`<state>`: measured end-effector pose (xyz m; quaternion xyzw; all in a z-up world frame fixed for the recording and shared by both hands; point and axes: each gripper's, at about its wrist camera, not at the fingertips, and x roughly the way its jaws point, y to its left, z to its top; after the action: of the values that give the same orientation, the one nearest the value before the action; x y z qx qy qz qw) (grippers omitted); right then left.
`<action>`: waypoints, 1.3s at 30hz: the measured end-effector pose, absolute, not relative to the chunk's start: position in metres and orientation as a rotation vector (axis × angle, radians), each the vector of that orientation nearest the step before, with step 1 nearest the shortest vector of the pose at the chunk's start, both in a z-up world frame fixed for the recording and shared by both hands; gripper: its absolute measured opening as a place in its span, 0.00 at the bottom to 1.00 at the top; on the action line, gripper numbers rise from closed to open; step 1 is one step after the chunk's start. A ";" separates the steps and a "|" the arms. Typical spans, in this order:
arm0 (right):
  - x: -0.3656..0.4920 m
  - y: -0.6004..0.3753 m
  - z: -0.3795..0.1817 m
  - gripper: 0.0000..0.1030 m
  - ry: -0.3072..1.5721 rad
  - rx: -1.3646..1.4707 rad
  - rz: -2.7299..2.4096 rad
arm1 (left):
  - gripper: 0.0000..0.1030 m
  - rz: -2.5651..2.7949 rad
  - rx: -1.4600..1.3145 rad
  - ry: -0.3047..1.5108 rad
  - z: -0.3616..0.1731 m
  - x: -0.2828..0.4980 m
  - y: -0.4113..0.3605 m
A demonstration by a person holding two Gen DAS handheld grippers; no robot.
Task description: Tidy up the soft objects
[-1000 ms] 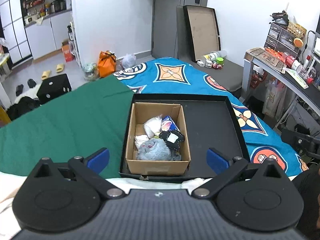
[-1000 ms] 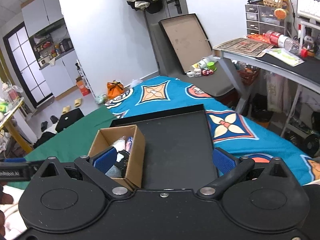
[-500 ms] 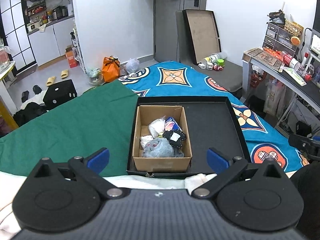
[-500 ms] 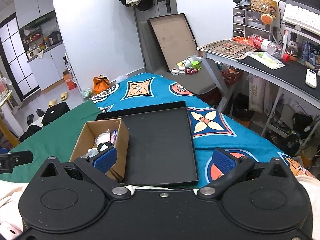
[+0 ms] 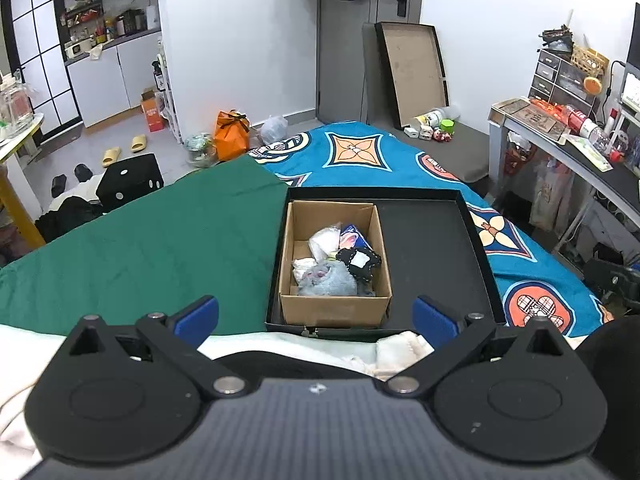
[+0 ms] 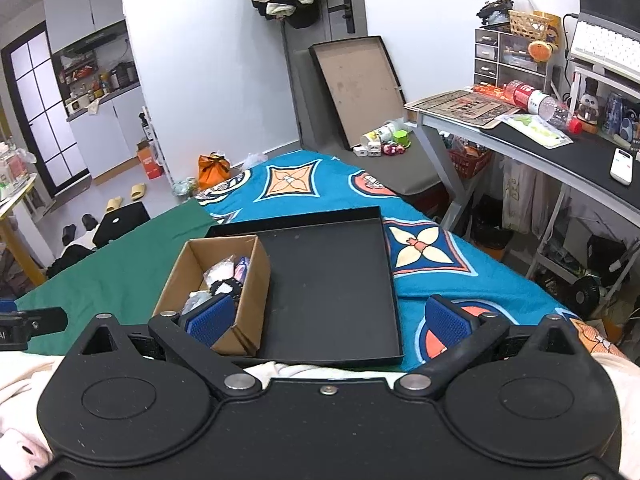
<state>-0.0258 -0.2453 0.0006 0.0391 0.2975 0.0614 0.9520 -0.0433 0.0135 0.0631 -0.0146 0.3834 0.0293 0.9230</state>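
Both claws hang spread wide and hold nothing: the left claw (image 5: pixel 316 316) sits nearest, in front of the cardboard box (image 5: pixel 335 312), and the right claw (image 6: pixel 328 318) sits back from the near edge of the black tray (image 6: pixel 344 280). Past them, the box stands in the left half of the tray, which rests on the bed where the green sheet (image 5: pixel 152 240) meets the blue patterned cover (image 5: pixel 360 156). Inside the box several soft objects (image 5: pixel 334 264) lie bunched together: a grey-blue fluffy piece nearest, a black piece with a white patch to its right, and crumpled white and blue-printed pieces farther in. The right half of the tray is bare. By my reading, this fits either soft things gathered into the box already, or a boxful waiting to be laid out on the tray; the views do not settle which.
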 end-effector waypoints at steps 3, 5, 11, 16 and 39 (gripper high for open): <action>-0.031 -0.244 0.001 1.00 0.599 0.078 0.140 | 0.99 0.061 -0.028 0.777 0.066 -0.048 0.014; -0.033 -0.242 0.002 1.00 0.594 0.068 0.140 | 0.99 0.065 -0.024 0.767 0.068 -0.049 0.014; -0.037 -0.244 0.005 1.00 0.589 0.075 0.140 | 0.99 0.057 -0.017 0.762 0.071 -0.051 0.009; -0.038 -0.244 0.004 1.00 0.585 0.076 0.144 | 0.99 0.066 -0.007 0.765 0.069 -0.052 0.006; -0.037 -0.246 0.000 1.00 0.603 0.078 0.142 | 0.99 0.060 -0.013 0.777 0.064 -0.053 0.006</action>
<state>-0.0371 -0.2458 -0.0004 0.0381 0.2967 0.0698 0.9516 -0.0533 0.0062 0.0645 -0.0064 0.3788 0.0294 0.9250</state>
